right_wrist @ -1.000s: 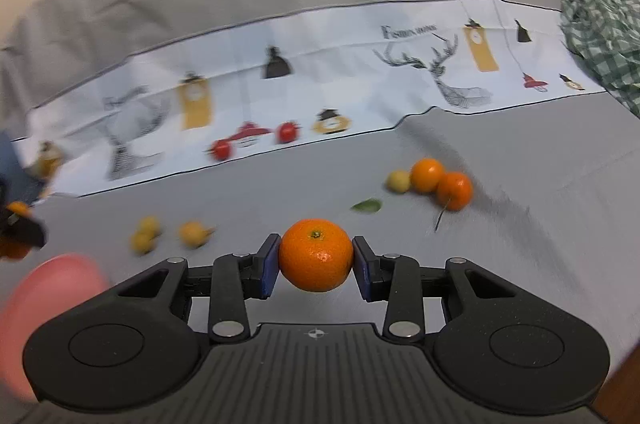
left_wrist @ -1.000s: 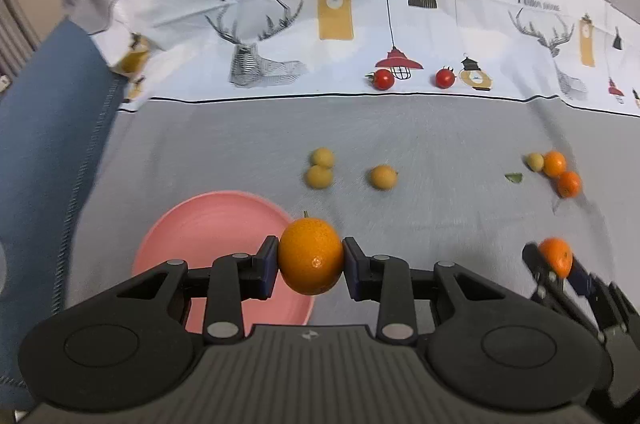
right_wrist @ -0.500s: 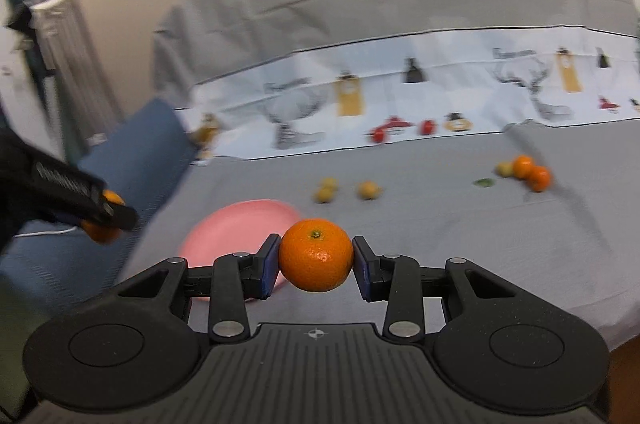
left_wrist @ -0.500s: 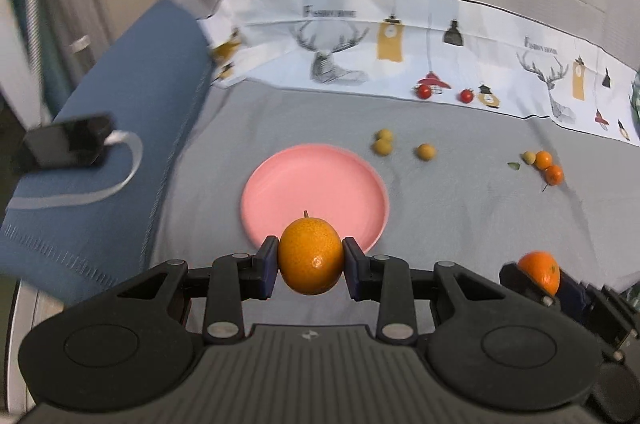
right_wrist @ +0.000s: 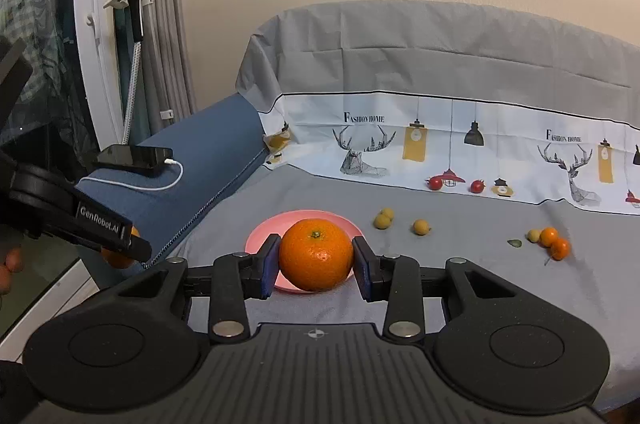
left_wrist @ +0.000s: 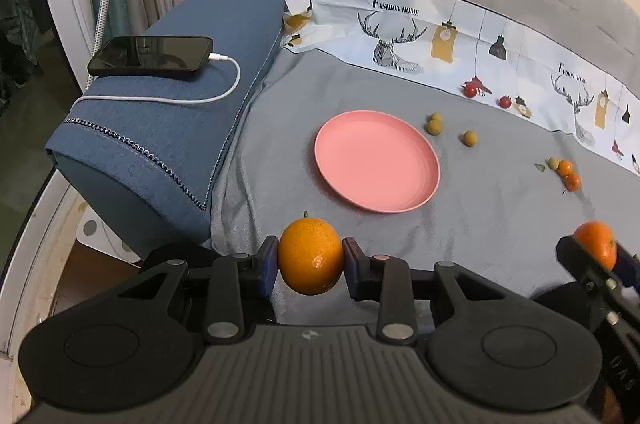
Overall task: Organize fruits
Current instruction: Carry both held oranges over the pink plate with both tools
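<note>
Fruits were split between grippers and cloth: the left gripper point(left_wrist: 310, 260) clasped an oval orange fruit point(left_wrist: 310, 256), the right gripper point(right_wrist: 316, 260) clasped a round mandarin point(right_wrist: 316, 255), and small fruits point(left_wrist: 434, 124) lay scattered beyond the empty pink plate point(left_wrist: 376, 160) on the grey cloth point(left_wrist: 500, 224).

Place: a home living room.
Seating: blue sofa armrest point(left_wrist: 168, 128) at left, under a printed cover point(left_wrist: 460, 36).
Upper left: grey curtains point(right_wrist: 164, 36), charging phone point(left_wrist: 152, 54).
</note>
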`<state>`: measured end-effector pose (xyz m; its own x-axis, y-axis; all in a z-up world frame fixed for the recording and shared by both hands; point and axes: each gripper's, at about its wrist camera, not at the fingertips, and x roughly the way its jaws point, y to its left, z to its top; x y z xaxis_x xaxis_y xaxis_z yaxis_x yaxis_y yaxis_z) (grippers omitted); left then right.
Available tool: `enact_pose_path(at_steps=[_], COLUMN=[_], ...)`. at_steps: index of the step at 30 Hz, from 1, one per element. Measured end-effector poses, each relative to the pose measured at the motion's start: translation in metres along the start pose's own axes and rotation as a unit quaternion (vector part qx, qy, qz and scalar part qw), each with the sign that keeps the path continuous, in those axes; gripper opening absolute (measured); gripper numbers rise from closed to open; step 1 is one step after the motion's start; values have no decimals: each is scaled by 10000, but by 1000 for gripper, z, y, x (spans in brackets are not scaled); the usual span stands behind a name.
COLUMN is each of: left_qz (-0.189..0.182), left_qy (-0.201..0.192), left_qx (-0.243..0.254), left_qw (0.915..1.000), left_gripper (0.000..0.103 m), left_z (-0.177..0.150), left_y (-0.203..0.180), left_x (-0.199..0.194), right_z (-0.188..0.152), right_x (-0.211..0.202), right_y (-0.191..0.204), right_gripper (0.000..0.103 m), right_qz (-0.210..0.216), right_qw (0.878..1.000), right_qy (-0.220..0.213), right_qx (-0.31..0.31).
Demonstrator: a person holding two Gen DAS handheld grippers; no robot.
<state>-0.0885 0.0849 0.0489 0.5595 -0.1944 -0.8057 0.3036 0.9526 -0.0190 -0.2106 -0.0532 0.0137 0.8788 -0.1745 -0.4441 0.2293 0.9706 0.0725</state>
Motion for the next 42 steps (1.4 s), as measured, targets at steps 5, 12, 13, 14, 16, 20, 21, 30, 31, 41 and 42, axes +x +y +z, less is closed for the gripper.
enact_pose_path(at_steps=[5,12,13,14,16,20,21,30,31,41,42], left_qz=[-35,-53,-58,-56,-62,-69,-67,-58,-55,71,58], left_qy=[18,-40,-29,-16,11,37,42,28,28,223,274], left_qx=[45,57,63,66,64,43,41,80,88,220,213], left_qw=[10000,10000,10000,10000,10000,10000,10000,9999,9999,9995,9994], left_gripper=[37,37,37,37,37,38,38,37,38,37,37], left_z=[-5,1,1,2,3,7,8,24,26,52,54], left_y=[2,4,4,3,4,4,4,-2,-3,-23,-24], left_x=[4,8,9,11,14,18,20,33,35,85,92], right_z=[0,1,1,1,1,0,0,2,3,5,5], right_x=[7,21,22,24,27,32,33,53,56,107,114], right_y=[4,7,7,6,6,7,7,4,3,-1,-2], right_gripper=[40,40,40,40,40,40,40,40,40,40,40], right_qz=[-49,-92,-99,-103,-114,-127,-136,-223,-227,-154,-152], right_qw=[9999,9995,9994,9993,9992,9989,9988,9982,9981,9968,9965], right_qy=[132,285,308,337,384,446,455,550,562,778,815], right_qx=[-22,-90,-87,-81,-73,-87,-90,-95,-96,-71,-76])
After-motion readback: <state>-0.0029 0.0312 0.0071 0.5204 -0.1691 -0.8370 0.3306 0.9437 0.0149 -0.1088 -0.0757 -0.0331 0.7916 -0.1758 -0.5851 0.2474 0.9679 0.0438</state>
